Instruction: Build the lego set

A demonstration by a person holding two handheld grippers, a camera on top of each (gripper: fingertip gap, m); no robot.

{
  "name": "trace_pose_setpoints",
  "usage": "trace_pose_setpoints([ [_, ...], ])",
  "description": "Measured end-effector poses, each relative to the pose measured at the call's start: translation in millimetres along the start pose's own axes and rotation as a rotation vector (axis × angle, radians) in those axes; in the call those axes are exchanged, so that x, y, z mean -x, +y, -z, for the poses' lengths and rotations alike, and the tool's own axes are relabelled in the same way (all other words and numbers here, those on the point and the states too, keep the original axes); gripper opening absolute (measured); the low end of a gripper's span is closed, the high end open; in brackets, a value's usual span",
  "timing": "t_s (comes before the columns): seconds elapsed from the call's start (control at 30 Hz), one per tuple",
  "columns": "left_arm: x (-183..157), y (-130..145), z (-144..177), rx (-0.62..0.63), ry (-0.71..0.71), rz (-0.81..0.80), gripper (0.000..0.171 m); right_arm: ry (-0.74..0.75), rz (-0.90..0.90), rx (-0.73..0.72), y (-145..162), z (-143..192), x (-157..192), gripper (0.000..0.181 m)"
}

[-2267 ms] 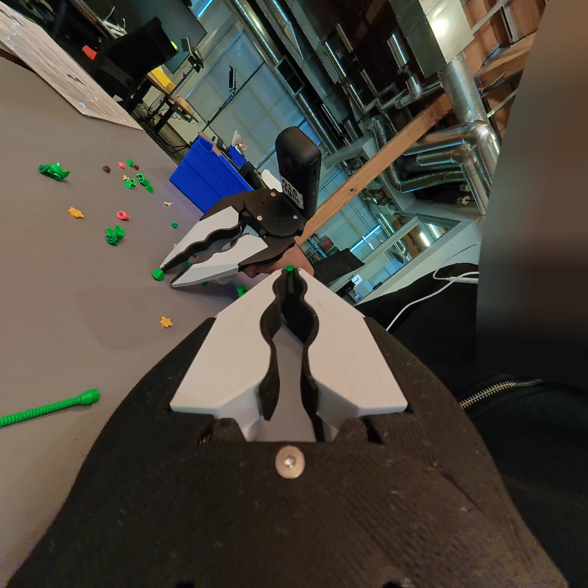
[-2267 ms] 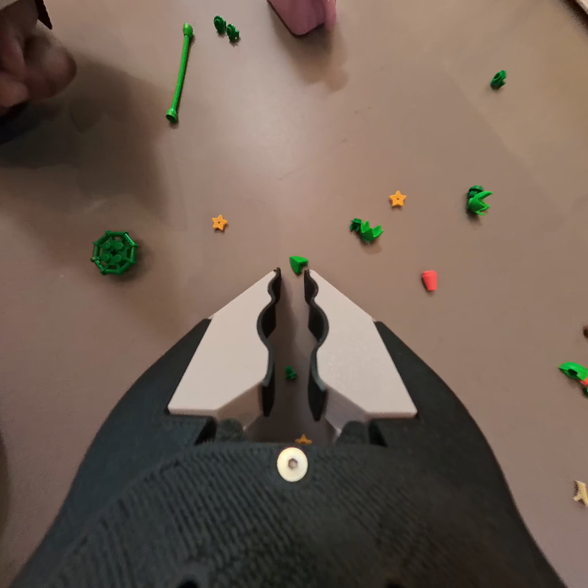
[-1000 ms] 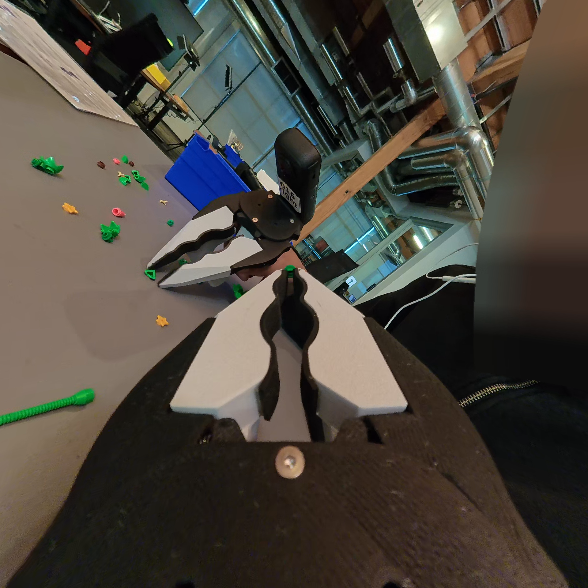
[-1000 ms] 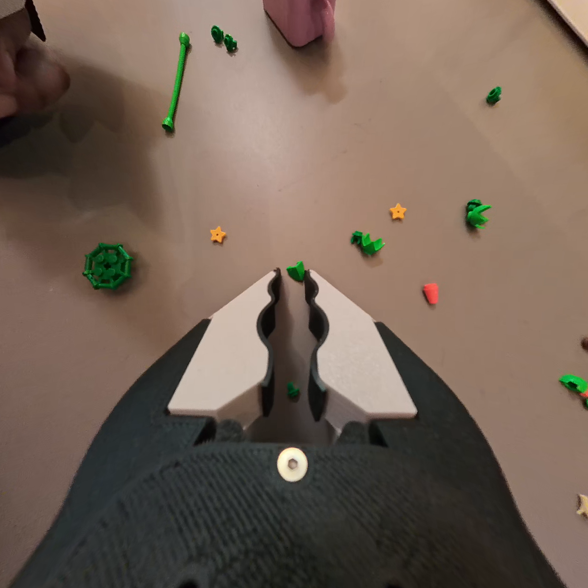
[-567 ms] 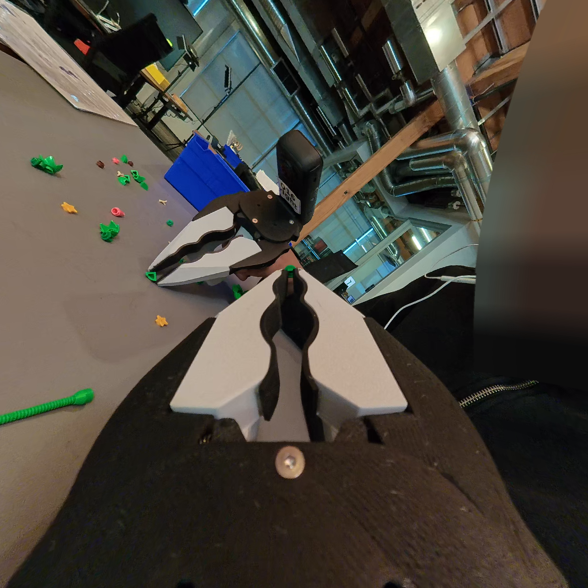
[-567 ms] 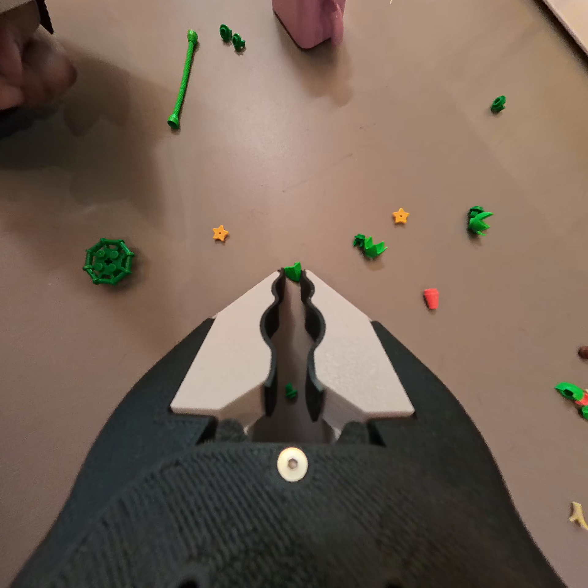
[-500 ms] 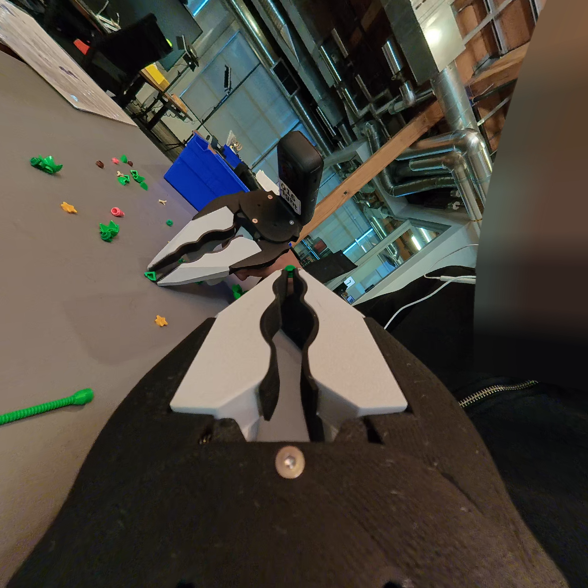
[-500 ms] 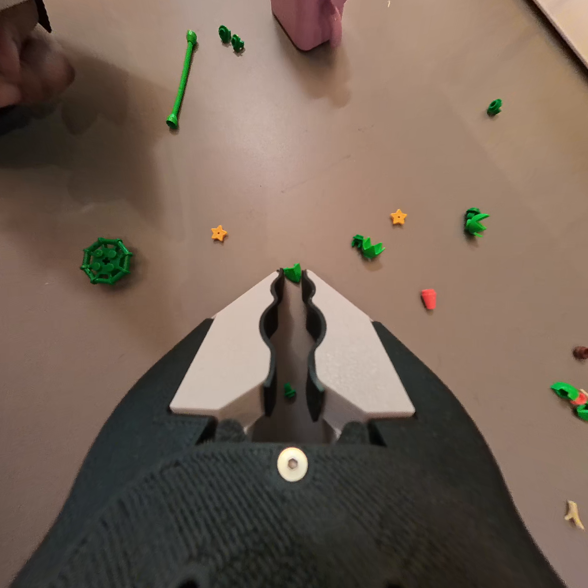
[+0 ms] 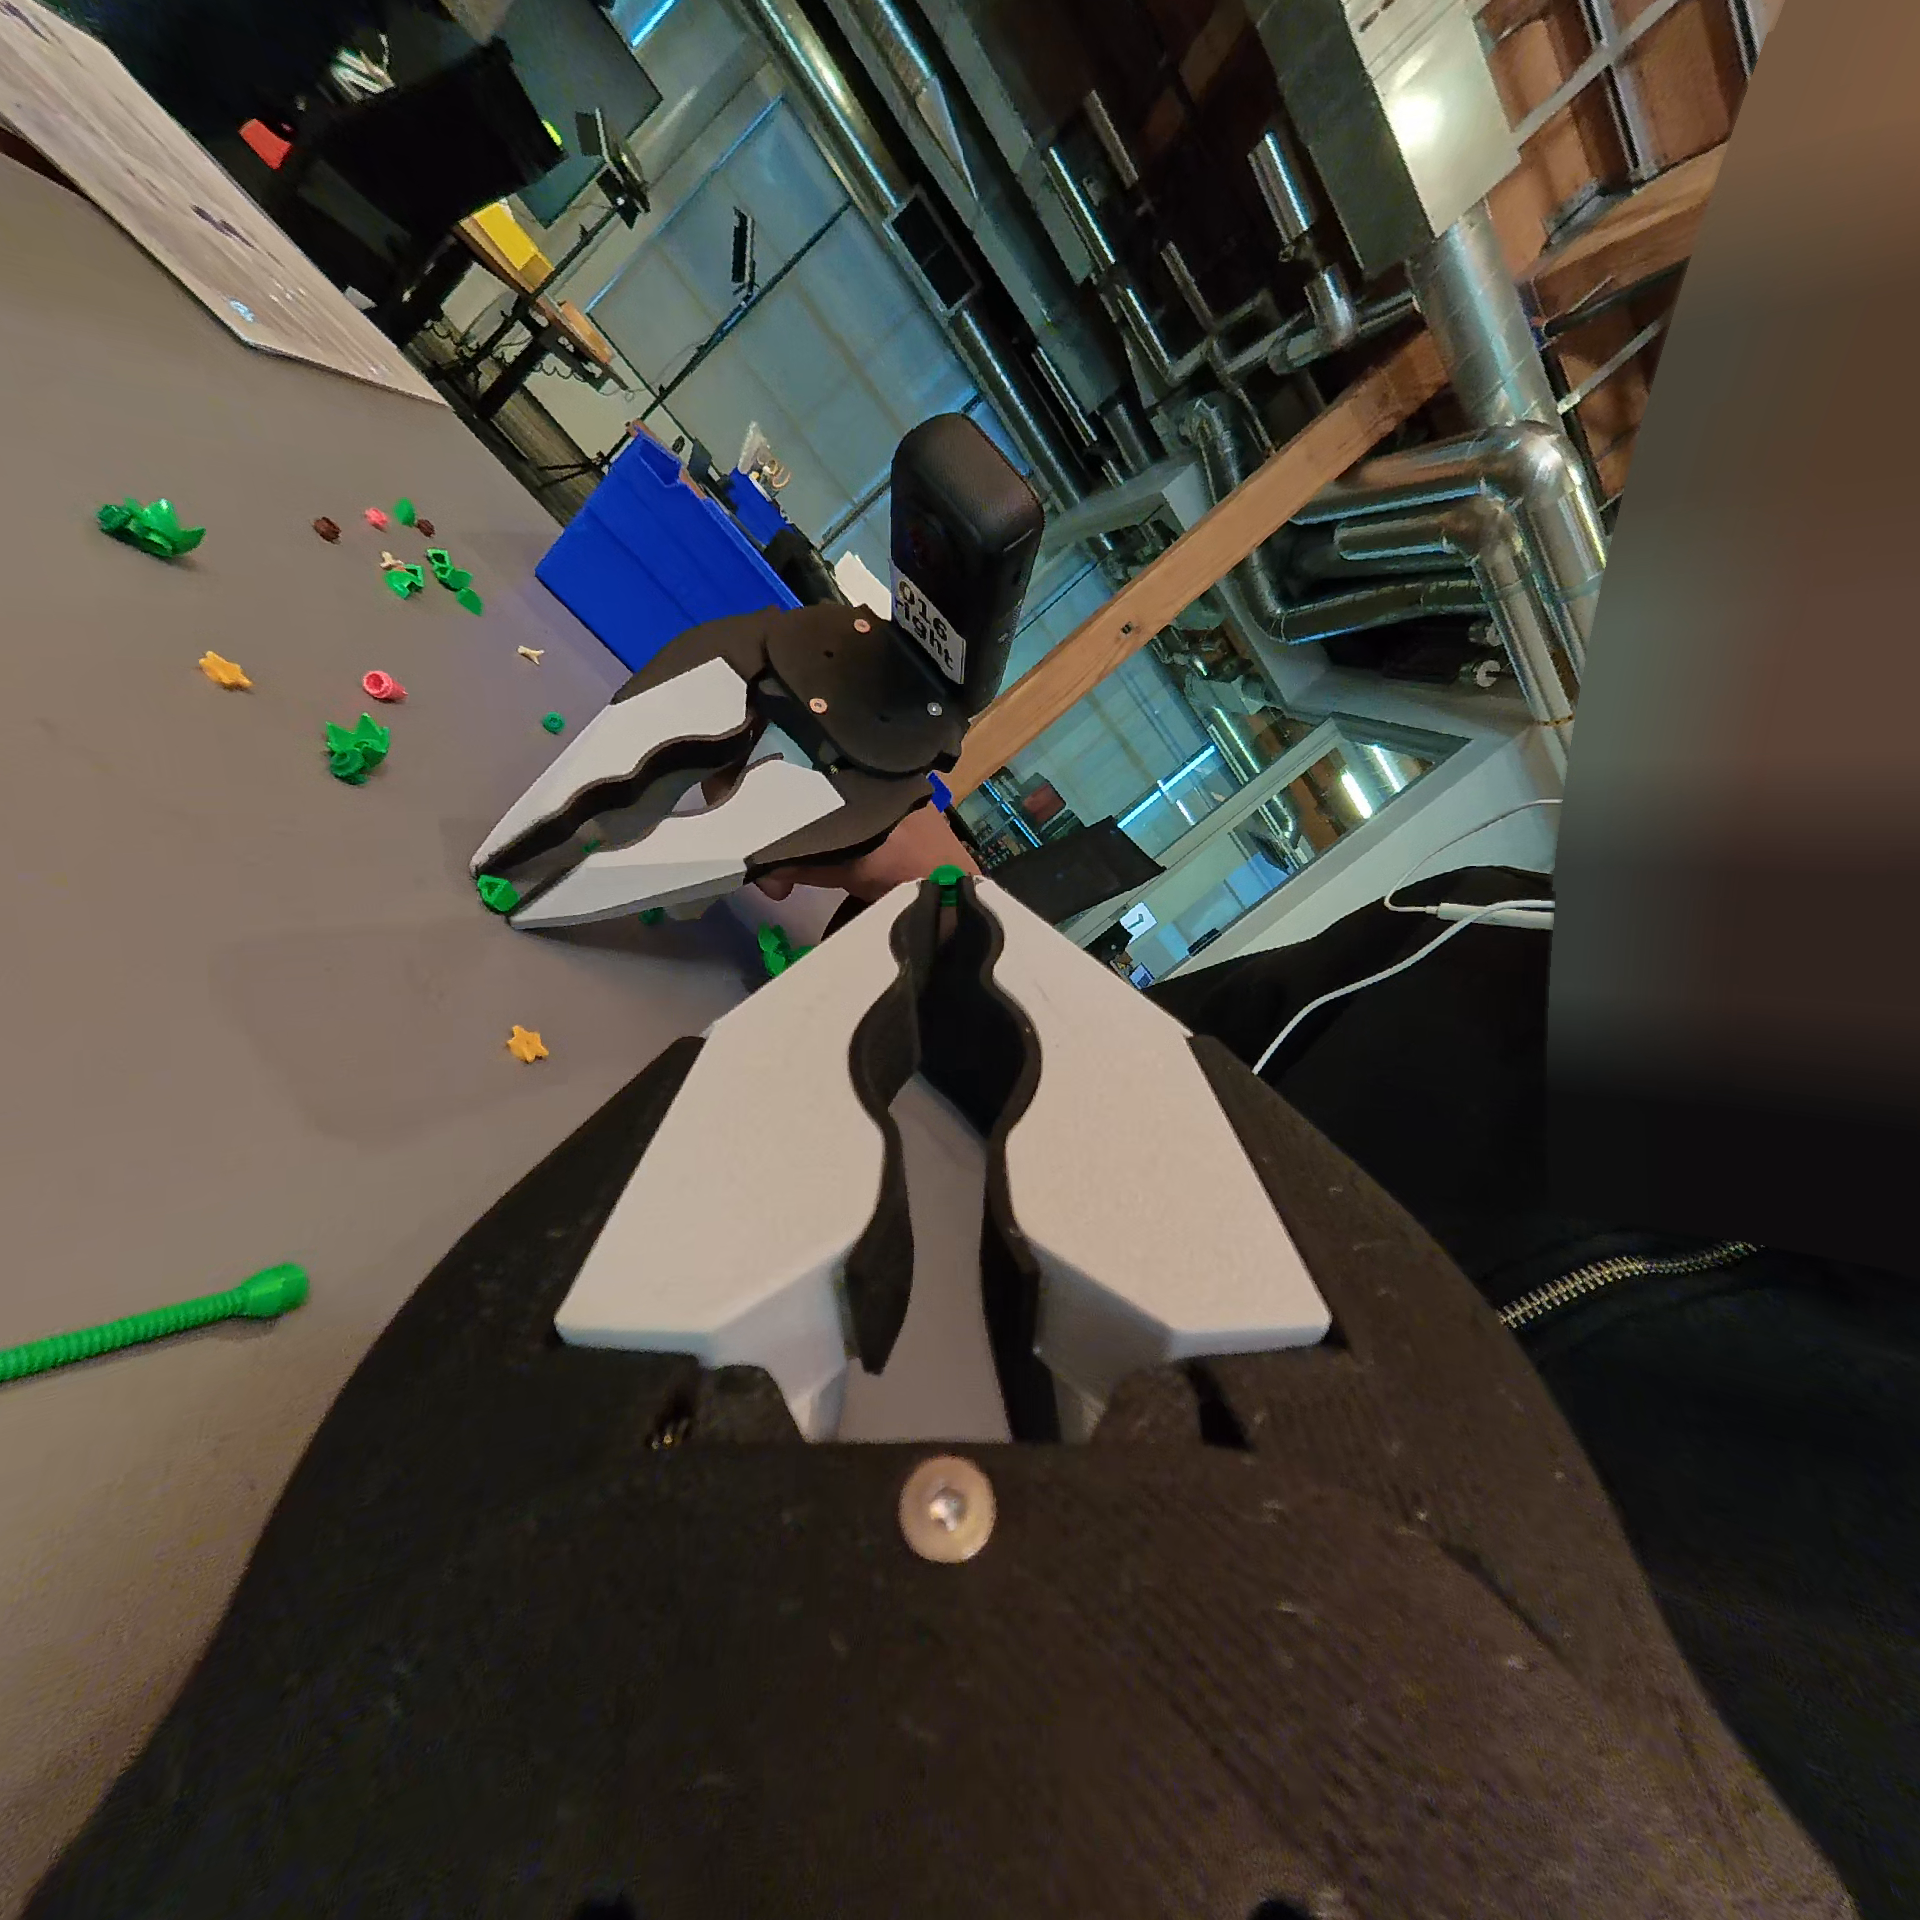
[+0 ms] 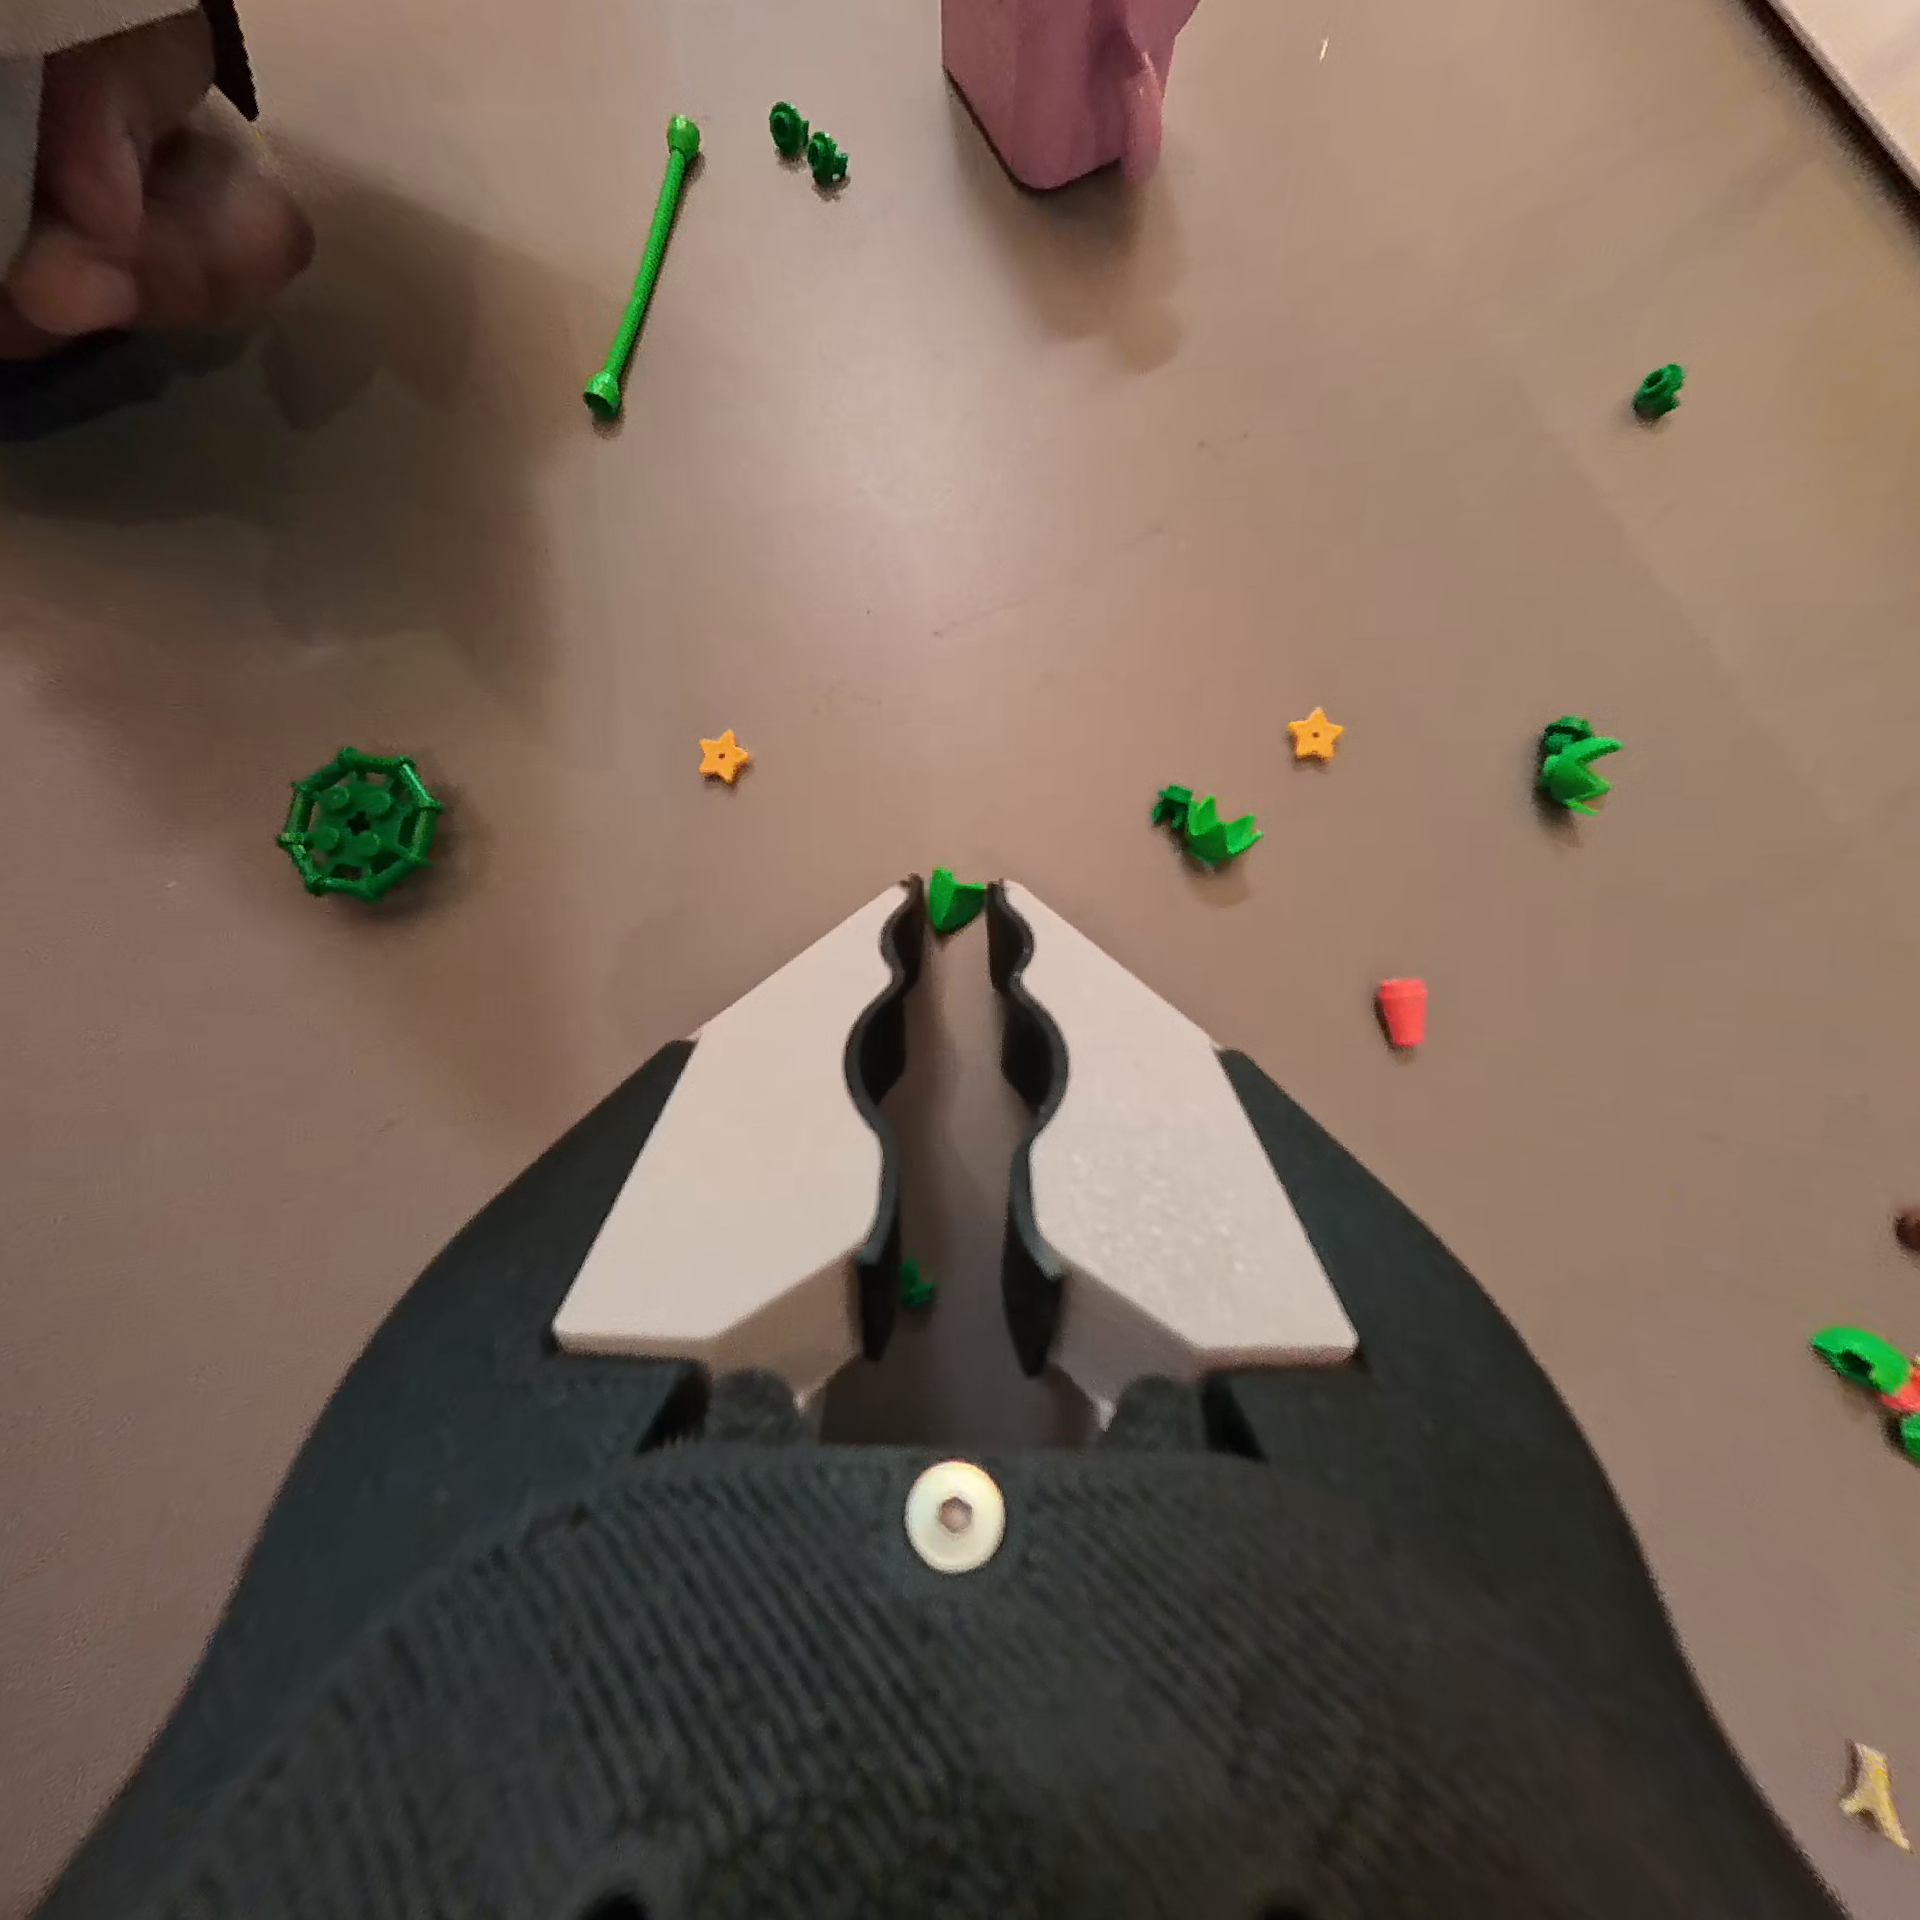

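Observation:
My left gripper (image 9: 943, 896) is held above the grey table (image 9: 156, 987), shut on a small green Lego piece (image 9: 943, 876) that pokes out at its tips. My right gripper (image 10: 953, 906) is low over the table, its tips closed on a small green leaf-shaped piece (image 10: 951, 900) that rests on the surface. The left wrist view shows that gripper (image 9: 504, 902) from the side, tips touching the table around the same piece (image 9: 495, 891). Another tiny green piece (image 10: 914, 1286) lies under the right gripper's fingers.
Loose pieces lie around: a green rod (image 10: 644, 270), a green web wheel (image 10: 358, 824), orange stars (image 10: 723, 755), a red cone (image 10: 1401, 1010), green leaf clusters (image 10: 1205, 826). A pink block (image 10: 1060, 83) stands far ahead. A person's hand (image 10: 125, 208) is at far left. Spacing between my two grippers at the tips: around 15 cm.
My right gripper has slid forward to the green leaf piece and its jaws have narrowed onto it. The left gripper has stayed still, holding its piece.

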State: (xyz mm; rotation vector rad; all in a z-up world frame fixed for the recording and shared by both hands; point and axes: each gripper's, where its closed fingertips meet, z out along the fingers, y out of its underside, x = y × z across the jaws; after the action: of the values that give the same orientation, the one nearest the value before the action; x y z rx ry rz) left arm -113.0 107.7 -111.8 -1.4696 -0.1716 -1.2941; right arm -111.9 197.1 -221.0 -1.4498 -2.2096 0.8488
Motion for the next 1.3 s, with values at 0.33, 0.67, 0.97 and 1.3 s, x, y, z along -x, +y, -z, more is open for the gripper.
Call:
trace_pose_setpoints([
  [0.33, -1, 0, 0, 0.004, -0.014, -0.02, 0.0, 0.048, 0.062, -0.008, -8, 2, 3, 0.008],
  [0.67, -5, 21, -5, 0.2, -0.094, -0.314, 0.0, -0.407, 0.124, -0.283, -55, 43, 105, 0.007],
  [0.97, -16, 54, -15, 0.358, -0.023, -0.369, 0.0, -0.552, 0.056, -0.331, -52, 61, 122, 0.008],
  [1.3, -18, 68, -15, 0.439, -0.014, -0.409, 0.0, -0.588, 0.094, -0.293, -47, 61, 134, 0.007],
])
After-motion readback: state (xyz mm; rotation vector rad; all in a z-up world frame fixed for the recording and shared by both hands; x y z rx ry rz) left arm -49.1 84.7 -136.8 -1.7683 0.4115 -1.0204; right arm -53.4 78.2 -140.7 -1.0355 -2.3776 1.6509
